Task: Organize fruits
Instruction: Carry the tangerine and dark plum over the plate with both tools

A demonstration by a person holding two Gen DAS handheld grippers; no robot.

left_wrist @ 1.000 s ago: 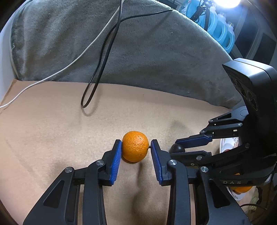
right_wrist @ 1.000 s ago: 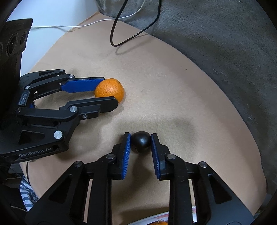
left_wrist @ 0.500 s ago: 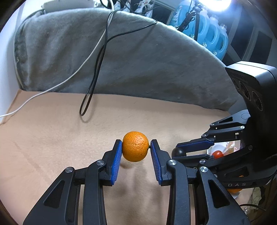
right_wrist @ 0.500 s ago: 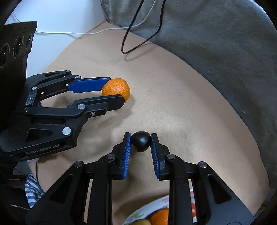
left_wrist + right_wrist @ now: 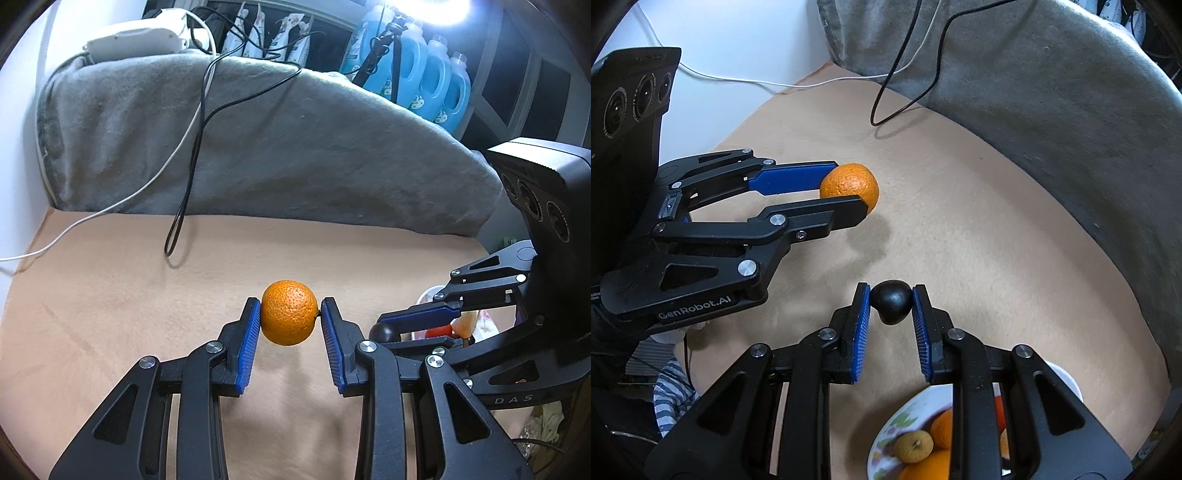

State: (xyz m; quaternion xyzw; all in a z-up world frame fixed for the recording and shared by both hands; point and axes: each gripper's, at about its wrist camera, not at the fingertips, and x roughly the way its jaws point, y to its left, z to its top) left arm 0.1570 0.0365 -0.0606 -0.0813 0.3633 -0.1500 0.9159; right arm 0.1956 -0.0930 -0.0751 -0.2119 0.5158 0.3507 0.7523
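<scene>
My left gripper (image 5: 289,314) is shut on an orange mandarin (image 5: 289,312) and holds it above the tan table; it also shows in the right wrist view (image 5: 849,184). My right gripper (image 5: 891,301) is shut on a small black round fruit (image 5: 891,301), held in the air; that fruit shows in the left wrist view (image 5: 384,331) to the right of the mandarin. A patterned plate (image 5: 886,428) with oranges and a yellowish fruit (image 5: 913,446) lies below the right gripper.
A grey blanket (image 5: 258,147) covers a raised bank along the far side of the table. A black cable (image 5: 184,206) and a white cable (image 5: 110,210) hang down it onto the table. Blue detergent bottles (image 5: 436,74) stand behind.
Both grippers have risen from the table with their fruits held. The plate of fruit has come into the right wrist view beneath the right gripper.
</scene>
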